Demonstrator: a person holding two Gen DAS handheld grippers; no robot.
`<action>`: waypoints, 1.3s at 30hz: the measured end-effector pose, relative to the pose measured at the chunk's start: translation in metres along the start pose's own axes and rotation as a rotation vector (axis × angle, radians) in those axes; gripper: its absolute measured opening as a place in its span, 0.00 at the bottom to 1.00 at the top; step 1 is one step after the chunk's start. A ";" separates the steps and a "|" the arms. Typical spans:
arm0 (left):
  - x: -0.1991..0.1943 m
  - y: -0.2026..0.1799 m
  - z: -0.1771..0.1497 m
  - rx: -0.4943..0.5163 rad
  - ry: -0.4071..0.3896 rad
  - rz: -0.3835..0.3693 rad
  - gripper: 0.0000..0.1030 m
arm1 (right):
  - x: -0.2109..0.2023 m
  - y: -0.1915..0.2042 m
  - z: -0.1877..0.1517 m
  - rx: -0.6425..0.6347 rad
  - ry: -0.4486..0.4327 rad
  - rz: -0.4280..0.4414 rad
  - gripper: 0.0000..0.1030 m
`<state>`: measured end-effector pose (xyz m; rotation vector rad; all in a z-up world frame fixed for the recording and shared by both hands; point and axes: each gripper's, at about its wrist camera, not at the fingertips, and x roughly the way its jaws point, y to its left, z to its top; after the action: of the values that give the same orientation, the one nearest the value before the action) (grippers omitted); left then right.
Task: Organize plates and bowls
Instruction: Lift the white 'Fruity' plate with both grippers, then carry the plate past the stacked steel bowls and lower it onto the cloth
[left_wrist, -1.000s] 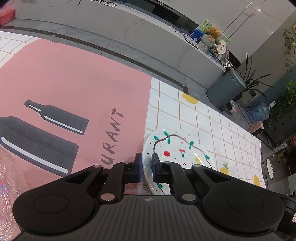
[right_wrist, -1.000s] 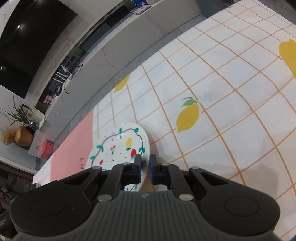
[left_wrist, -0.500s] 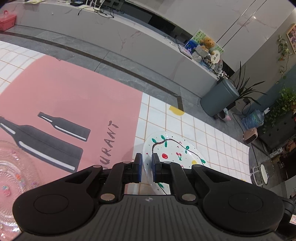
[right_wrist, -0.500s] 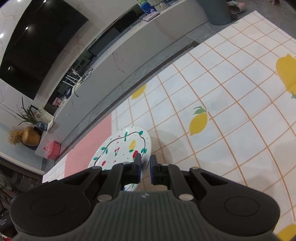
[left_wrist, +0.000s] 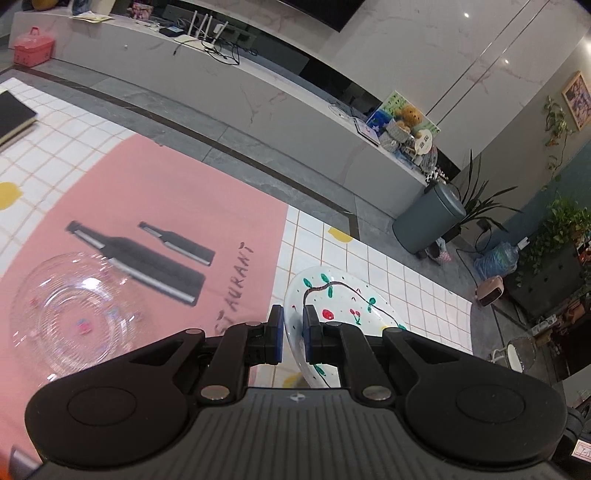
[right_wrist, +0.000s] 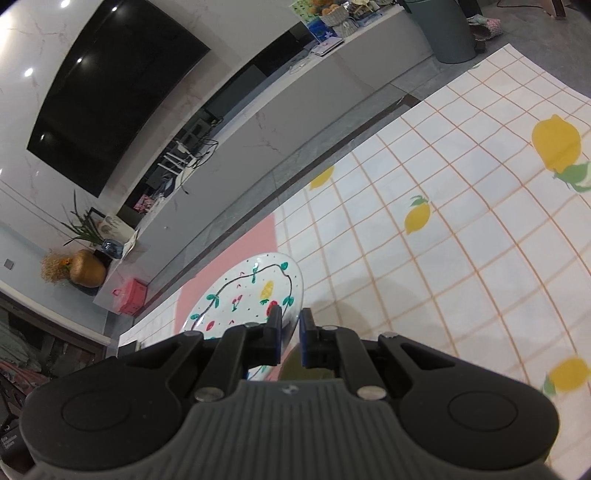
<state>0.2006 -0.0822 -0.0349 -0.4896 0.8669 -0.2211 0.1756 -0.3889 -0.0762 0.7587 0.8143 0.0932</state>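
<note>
A white plate painted with a vine, cherries and fruit (left_wrist: 343, 306) is held in the air above the table, gripped at opposite rims. My left gripper (left_wrist: 293, 334) is shut on its left rim. My right gripper (right_wrist: 289, 334) is shut on its right rim, where the plate (right_wrist: 243, 291) tilts up to the left. A clear glass bowl (left_wrist: 70, 310) sits on the pink cloth (left_wrist: 147, 199) to the left of the plate, below it.
The table has a white lemon-print checked cloth (right_wrist: 461, 236). A dark notebook (left_wrist: 13, 118) lies at the far left. Beyond the table edge are a grey floor, a long white counter (left_wrist: 258, 99) and a grey bin (left_wrist: 428, 221).
Both grippers have lifted the plate higher above the table. The views have pulled back, and the glass bowl has come fully into the left wrist view.
</note>
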 end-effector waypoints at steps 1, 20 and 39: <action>-0.008 0.002 -0.003 -0.002 -0.006 0.000 0.10 | -0.005 0.003 -0.004 -0.003 0.000 0.004 0.07; -0.111 0.054 -0.059 -0.036 -0.049 0.013 0.10 | -0.062 0.029 -0.105 -0.043 0.046 0.073 0.07; -0.118 0.083 -0.154 -0.004 0.121 0.065 0.11 | -0.078 -0.030 -0.184 -0.021 0.159 -0.026 0.07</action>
<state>0.0059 -0.0148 -0.0810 -0.4542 0.9996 -0.1912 -0.0119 -0.3325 -0.1284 0.7265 0.9729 0.1398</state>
